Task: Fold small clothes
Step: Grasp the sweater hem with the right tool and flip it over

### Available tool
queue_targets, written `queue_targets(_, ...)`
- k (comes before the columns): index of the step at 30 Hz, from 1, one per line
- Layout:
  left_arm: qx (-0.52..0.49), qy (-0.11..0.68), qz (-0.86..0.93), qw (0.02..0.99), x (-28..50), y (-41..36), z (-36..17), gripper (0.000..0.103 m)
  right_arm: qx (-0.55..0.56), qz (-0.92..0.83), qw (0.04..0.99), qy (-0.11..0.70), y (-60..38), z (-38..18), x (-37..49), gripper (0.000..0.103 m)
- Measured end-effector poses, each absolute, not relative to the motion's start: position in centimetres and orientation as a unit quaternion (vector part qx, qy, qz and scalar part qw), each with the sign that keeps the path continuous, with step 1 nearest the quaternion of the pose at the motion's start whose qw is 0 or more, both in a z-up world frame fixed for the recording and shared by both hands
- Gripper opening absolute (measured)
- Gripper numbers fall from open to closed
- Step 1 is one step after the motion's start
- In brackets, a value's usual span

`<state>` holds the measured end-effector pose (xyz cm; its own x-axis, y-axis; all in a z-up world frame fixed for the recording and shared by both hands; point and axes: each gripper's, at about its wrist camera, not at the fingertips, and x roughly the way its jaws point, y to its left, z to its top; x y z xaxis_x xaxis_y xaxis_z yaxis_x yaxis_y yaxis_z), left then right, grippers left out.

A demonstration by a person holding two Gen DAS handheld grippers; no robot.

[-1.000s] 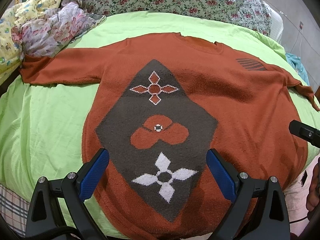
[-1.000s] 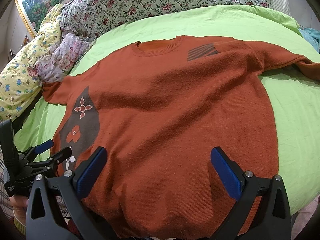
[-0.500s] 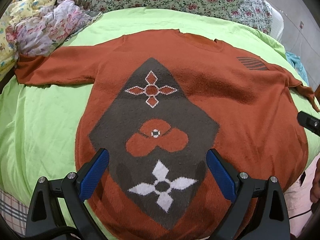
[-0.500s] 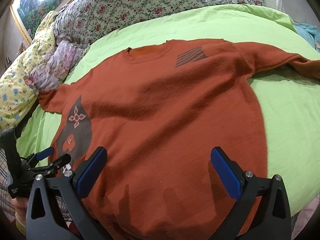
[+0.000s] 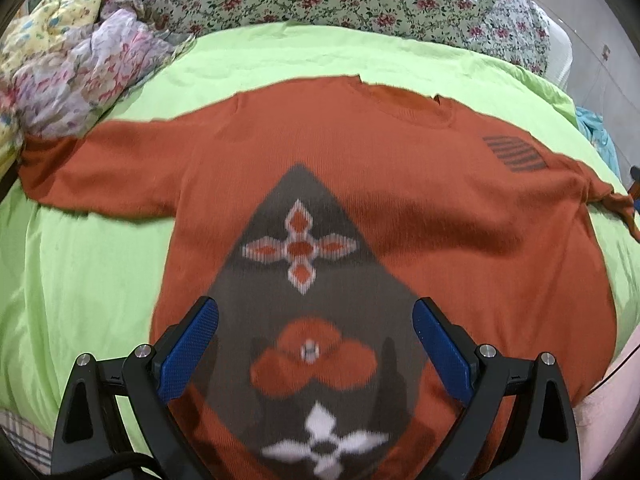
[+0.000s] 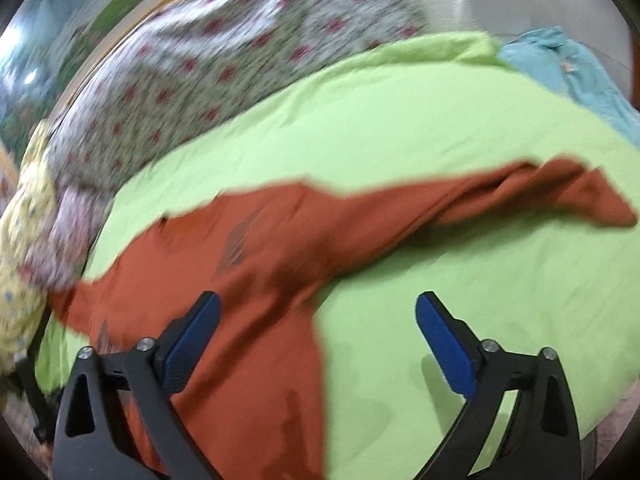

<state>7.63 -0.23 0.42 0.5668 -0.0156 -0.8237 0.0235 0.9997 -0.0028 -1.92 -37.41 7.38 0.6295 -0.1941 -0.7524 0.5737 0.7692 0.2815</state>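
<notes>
One orange sweater [image 5: 400,200] lies flat; both tongs, left [image 5: 316,344] and right [image 6: 318,340], apparently gape wide, empty.

Readable text: none in either view.
Sweater [image 5: 400,184] front: knitted flower and cross motifs in a grey diamond, no letters or numbers.
Sweater chest patch [image 5: 514,154]: dark stripes only, near the shoulder; no wording to be read.
Right wrist view: blurred; nothing legible on the sweater [image 6: 256,280] or bedding.
</notes>
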Motion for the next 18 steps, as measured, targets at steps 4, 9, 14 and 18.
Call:
queue_targets(4, 0.012, 0.454, -0.009, 0.891, 10.4, -0.3, 1.7, 0.098, 0.268, -0.274, 0.857, 0.344, -43.5, 9.2, -2.1, 0.084)
queue_targets(9, 0.013, 0.443, -0.005, 0.896, 13.8, 0.0, 3.1, 0.098, 0.333, -0.319, 0.815, 0.35, -50.7, 7.6, -2.2, 0.065)
queue_targets(14, 0.011, 0.446, 0.002, 0.895, 16.3, 0.5, 3.0, 0.098, 0.396, -0.351, 0.757, 0.385, -54.5, 4.0, -2.3, 0.046)
queue_targets(18, 0.002, 0.461, -0.002, 0.887, 18.0, 0.5, 1.9, 0.098, 0.415, -0.373, 0.723, 0.407, -55.7, 1.9, -3.5, 0.042)
